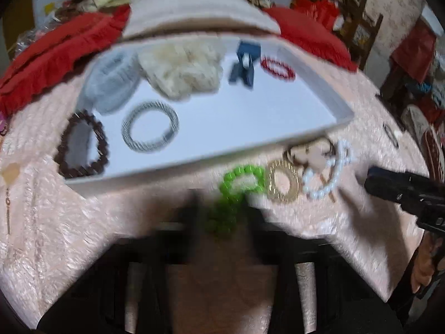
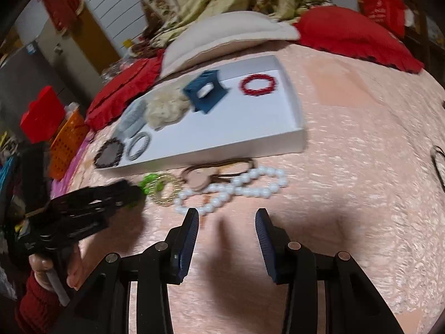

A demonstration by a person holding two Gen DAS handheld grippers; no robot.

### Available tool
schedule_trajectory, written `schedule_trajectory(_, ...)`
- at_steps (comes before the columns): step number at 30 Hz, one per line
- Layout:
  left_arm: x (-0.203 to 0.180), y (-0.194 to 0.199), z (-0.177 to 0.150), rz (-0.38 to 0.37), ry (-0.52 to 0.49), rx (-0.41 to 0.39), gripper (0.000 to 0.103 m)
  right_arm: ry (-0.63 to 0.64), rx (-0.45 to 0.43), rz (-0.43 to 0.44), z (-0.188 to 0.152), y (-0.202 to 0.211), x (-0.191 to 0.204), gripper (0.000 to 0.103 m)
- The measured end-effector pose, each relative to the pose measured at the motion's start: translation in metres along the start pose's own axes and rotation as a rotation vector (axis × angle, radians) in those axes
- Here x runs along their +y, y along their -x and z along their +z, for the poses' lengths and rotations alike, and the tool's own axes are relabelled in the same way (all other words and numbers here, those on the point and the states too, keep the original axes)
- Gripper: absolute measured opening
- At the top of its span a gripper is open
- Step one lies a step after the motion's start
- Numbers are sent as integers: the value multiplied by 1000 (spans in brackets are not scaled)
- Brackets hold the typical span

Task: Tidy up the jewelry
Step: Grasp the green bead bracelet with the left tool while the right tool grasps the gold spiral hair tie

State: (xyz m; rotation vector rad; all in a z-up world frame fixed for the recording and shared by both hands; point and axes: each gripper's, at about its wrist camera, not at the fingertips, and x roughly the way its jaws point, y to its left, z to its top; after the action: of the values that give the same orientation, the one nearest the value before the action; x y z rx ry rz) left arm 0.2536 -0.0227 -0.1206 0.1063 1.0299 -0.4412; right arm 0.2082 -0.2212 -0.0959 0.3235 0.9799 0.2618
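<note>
Right now my left gripper [image 2: 136, 192] has its fingers closed around the green bead bracelet [image 1: 239, 183], which sits on the pink bedspread [image 2: 347, 194] just in front of the white tray [image 2: 294, 144] (motion blur smears this in the left wrist view). My right gripper [image 2: 226, 239] hovers over the bedspread with fingers spread apart and nothing between them, near the white pearl string [image 2: 239, 189] and the gold ring [image 2: 164, 188]. Inside the tray lie a red bracelet [image 2: 258, 85], a blue clip [image 2: 205, 91], a cream scrunchie [image 1: 180, 66], a grey bangle [image 1: 150, 126] and a dark bead bracelet [image 1: 82, 146].
</note>
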Motion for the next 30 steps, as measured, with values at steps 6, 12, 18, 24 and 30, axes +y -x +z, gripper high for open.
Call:
schedule_trajectory(6, 9, 17, -9, 59, -8, 21, 8, 156, 28, 63, 8, -14, 49, 41)
schedule_trajectory(12, 49, 26, -19, 56, 57, 33, 8, 341, 80, 27, 7, -51, 91, 41)
schedule_trajectory(18, 60, 25, -22, 16, 72, 53, 8, 362, 97, 2, 15, -73, 97, 41)
schedule_trajectory(24, 47, 22, -23, 26, 20, 58, 10, 458, 120, -77, 11, -91, 114, 41)
schedule_trajectory(30, 46, 30, -20, -16, 23, 38, 8, 452, 129, -76, 11, -90, 117, 11)
